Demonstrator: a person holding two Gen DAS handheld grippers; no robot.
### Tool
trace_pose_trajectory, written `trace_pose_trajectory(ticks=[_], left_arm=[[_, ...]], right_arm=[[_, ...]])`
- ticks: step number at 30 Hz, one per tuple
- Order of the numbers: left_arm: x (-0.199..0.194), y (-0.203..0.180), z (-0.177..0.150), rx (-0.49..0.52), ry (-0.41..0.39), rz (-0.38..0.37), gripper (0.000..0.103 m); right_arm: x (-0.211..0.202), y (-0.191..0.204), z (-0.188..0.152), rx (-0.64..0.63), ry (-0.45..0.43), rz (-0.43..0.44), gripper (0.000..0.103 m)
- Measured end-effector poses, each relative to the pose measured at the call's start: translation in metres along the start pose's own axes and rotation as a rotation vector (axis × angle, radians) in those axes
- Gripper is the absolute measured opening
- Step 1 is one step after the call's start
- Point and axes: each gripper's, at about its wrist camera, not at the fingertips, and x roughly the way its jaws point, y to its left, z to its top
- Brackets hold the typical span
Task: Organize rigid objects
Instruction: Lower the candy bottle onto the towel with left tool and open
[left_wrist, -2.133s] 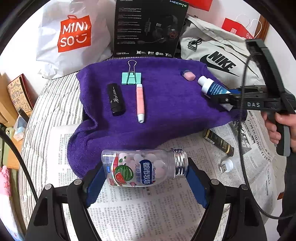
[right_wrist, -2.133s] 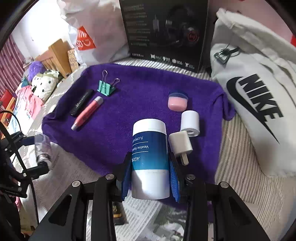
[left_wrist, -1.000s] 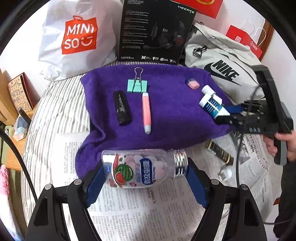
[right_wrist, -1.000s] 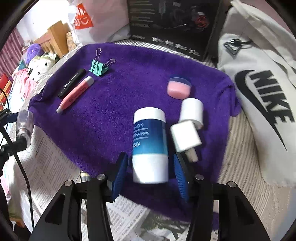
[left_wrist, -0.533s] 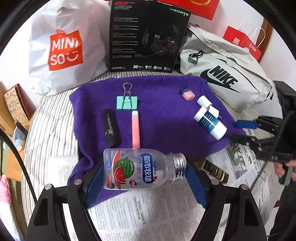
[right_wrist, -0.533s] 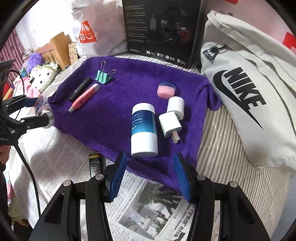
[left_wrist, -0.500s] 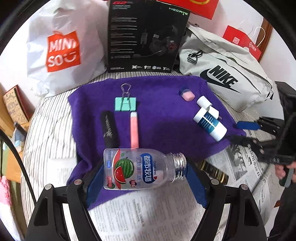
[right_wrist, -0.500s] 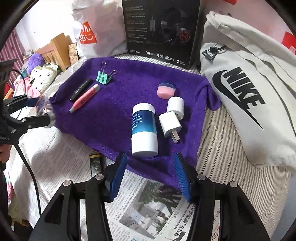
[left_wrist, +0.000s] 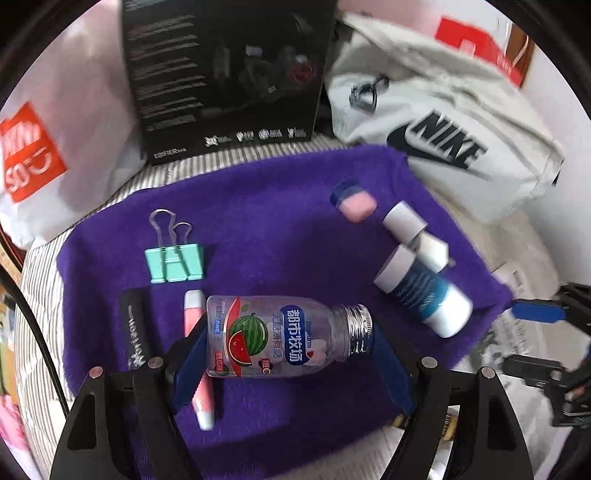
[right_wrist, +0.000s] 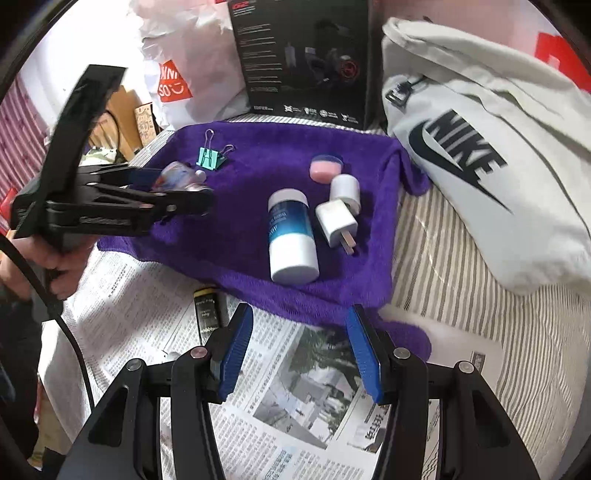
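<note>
Altogether, one bottle (left_wrist: 284, 338), one towel (left_wrist: 288, 206).

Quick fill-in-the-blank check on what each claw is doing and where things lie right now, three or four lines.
1. The left claw is shut on the clear ____ with the watermelon label.
2. The right claw is open and holds ____.
3. The blue and white tube lies on the ____ towel.
4. The white plug lies between the tube and the towel's ____ edge.

Missing words: bottle; nothing; purple; right
</note>
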Motion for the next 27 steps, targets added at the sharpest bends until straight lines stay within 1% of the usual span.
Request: trace_pose_trajectory(ticks=[1,2,8,12,13,14,24,27], left_arm=[[0.006,-0.003,0.0,0.018,0.012,0.018,0.08],[0.007,-0.005,0.0,0.032,0.001,0.027,0.08],[0.009,-0.011,0.002,0.066,-0.003,0.049,0.081],[0.02,-0.014,-0.003,0.079,0.052,0.078,0.082],[0.018,-0.013,-0.006,0.073,0.035,0.072,0.081],[0.017,-0.012,-0.006,0.068,0.036,0.068,0.082],[0.009,-0.008,-0.01,0.03,0.068,0.035,0.083],[0.002,-0.009,-0.014,0.031,0.079,0.049,0.083]], right_arm=[[-0.001,0.0,-0.002,0.004,0.001,0.001,0.053],[-0.001,-0.001,-0.005,0.012,0.003,0.003,0.053],[-0.005,-0.005,-0.014,0.041,0.0,0.009,0.053],[-0.006,-0.004,-0.02,0.05,-0.003,0.022,0.053],[-0.006,-0.004,-0.021,0.052,-0.002,0.023,0.053],[-0.006,-0.004,-0.023,0.055,0.0,0.025,0.053],[-0.009,-0.005,-0.044,0.079,0.024,0.031,0.053],[-0.013,-0.002,-0.049,0.077,0.024,0.031,0.053]])
